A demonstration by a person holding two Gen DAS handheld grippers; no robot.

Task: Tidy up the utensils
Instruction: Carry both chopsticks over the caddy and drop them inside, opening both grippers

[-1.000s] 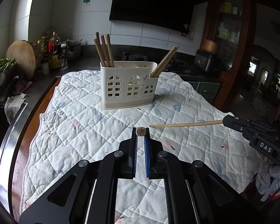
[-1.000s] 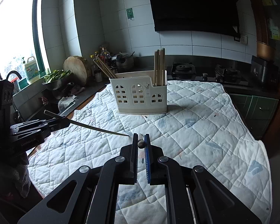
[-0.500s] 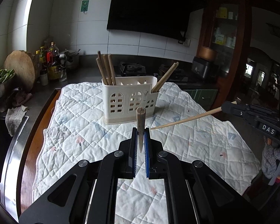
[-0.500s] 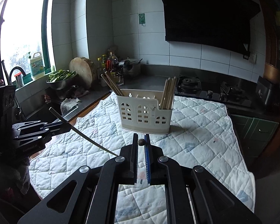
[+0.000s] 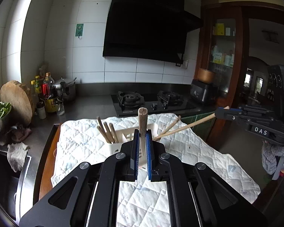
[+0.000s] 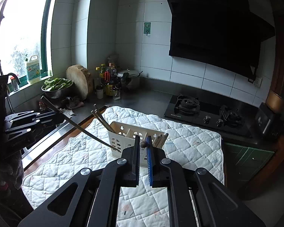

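The left tool (image 5: 142, 147) was clamped on a round wooden chopstick (image 5: 142, 124), its blunt, grainy end standing up above the blue ribbed pads (image 5: 136, 151). The right tool (image 6: 143, 144) was likewise closed on a second wooden chopstick (image 6: 143, 143), seen end-on from its own camera as a small brown knob; in the left view that stick (image 5: 187, 127) showed as a long pale rod slanting down toward the holder.

The holder, a cream plastic utensil caddy (image 6: 123, 140) with arched cut-out windows and inner dividers, stood upright on a white quilted cloth (image 6: 189, 143) stitched in diamonds, spread over the tabletop (image 5: 47, 158). Both tools hung in the air on the near side of the caddy. More wooden chopsticks leaned in its left end compartment (image 5: 106, 130), and another bundle (image 6: 159, 141) leaned in its right end. Behind the caddy lay a black glass gas hob (image 6: 204, 113); to the caddy's left, a thick round wooden chopping block (image 6: 79, 81) rested against the tiled wall.
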